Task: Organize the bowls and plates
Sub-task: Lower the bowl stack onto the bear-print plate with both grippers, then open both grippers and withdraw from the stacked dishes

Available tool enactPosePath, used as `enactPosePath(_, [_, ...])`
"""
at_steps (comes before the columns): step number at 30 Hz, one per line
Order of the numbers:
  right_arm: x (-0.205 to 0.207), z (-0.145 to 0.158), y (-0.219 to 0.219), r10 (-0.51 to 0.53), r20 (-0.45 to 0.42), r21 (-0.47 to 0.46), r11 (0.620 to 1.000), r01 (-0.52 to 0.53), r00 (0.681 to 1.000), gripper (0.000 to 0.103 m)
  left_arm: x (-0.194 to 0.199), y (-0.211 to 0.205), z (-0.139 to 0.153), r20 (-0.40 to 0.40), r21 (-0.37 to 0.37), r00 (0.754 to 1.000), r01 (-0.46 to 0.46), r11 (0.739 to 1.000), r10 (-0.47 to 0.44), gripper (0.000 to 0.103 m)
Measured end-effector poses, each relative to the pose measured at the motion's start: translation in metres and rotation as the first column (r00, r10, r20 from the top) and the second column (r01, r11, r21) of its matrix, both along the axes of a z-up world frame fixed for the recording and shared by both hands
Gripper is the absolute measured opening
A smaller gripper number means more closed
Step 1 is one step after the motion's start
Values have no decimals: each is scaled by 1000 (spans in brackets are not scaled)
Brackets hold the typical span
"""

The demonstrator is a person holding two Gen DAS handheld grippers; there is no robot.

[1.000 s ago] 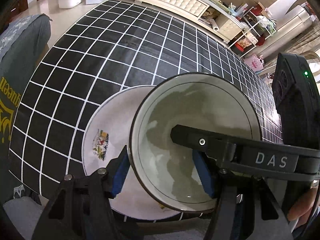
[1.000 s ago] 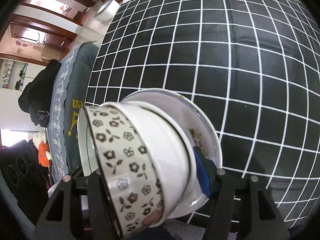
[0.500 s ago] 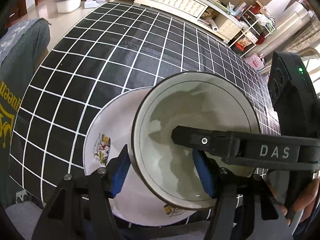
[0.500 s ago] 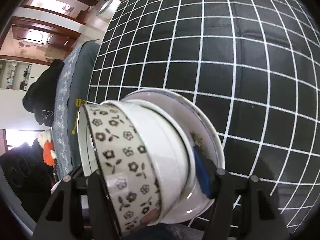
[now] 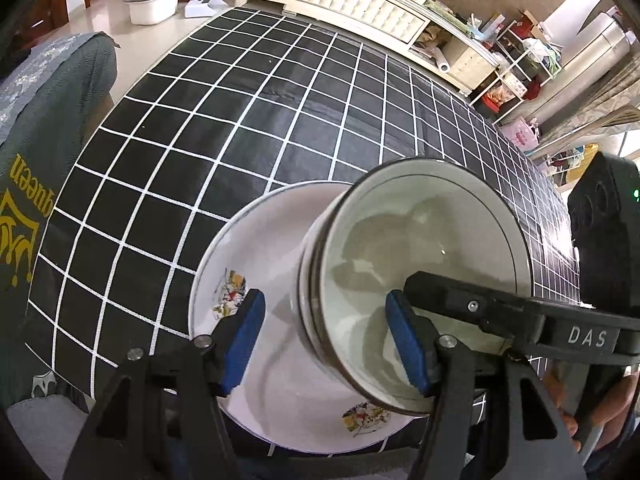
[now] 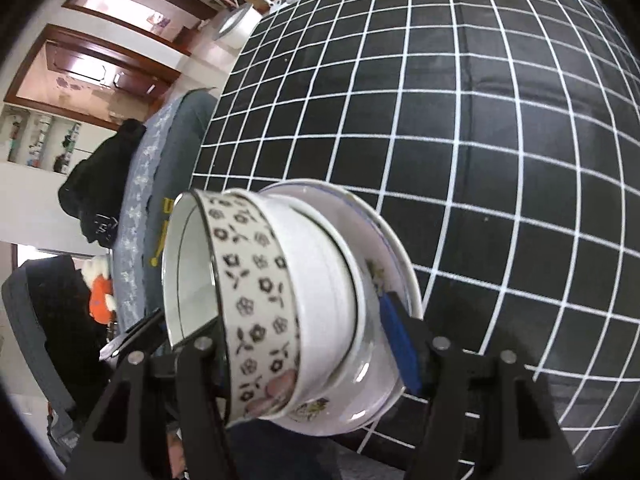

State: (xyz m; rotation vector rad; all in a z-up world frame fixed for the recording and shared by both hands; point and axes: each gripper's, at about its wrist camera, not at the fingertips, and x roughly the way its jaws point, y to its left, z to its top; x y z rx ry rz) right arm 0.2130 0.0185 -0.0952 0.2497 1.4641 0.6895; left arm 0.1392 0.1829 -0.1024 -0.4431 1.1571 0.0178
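1. Left gripper [image 5: 322, 342] points steeply down, jaws part open astride the bowl's [image 5: 424, 280] near wall; outer pad clear of it, inner contact unclear.
2. Right gripper [image 6: 304, 344], angled down, clamps the bowl with the plate [image 6: 384, 240].
3. Stack sits tilted at the table's [image 6: 480, 120] near edge.

- The left gripper [image 5: 324, 340] has black arms, blue pads and round silver screws.
- The right gripper [image 6: 308, 344] looks the same, with white letters "DAS" on its side.

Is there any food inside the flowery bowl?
No, it's empty. The left wrist view looks into the bowl and shows only bare white inside.
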Motion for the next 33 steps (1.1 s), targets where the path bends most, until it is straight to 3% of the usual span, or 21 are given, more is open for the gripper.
enactPosePath(9, [-1, 2, -2, 5, 28, 19, 1000, -5, 1000, 65, -8, 1, 4, 12, 3, 1000, -16, 1000, 15, 60])
enactPosePath(14, [-7, 25, -5, -22, 105, -3, 1000, 22, 994, 65, -14, -2, 17, 74, 58, 997, -17, 998, 12, 61])
enactPosePath(20, [-18, 56, -6, -21, 217, -29, 999, 28, 976, 65, -25, -2, 40, 127, 60, 991, -37, 998, 29, 61])
enactPosePath(26, [-41, 90, -20, -36, 341, -54, 997, 58, 939, 65, -43, -16, 76, 226, 112, 974, -33, 993, 7, 61])
enactPosePath(30, [-63, 111, -34, -64, 446, -90, 989, 116, 893, 65, -55, -38, 99, 307, 179, 950, 7, 984, -63, 61])
enactPosePath(33, [-74, 121, -48, -98, 486, -100, 981, 166, 868, 65, -60, -49, 108, 327, 187, 942, 21, 982, -82, 61])
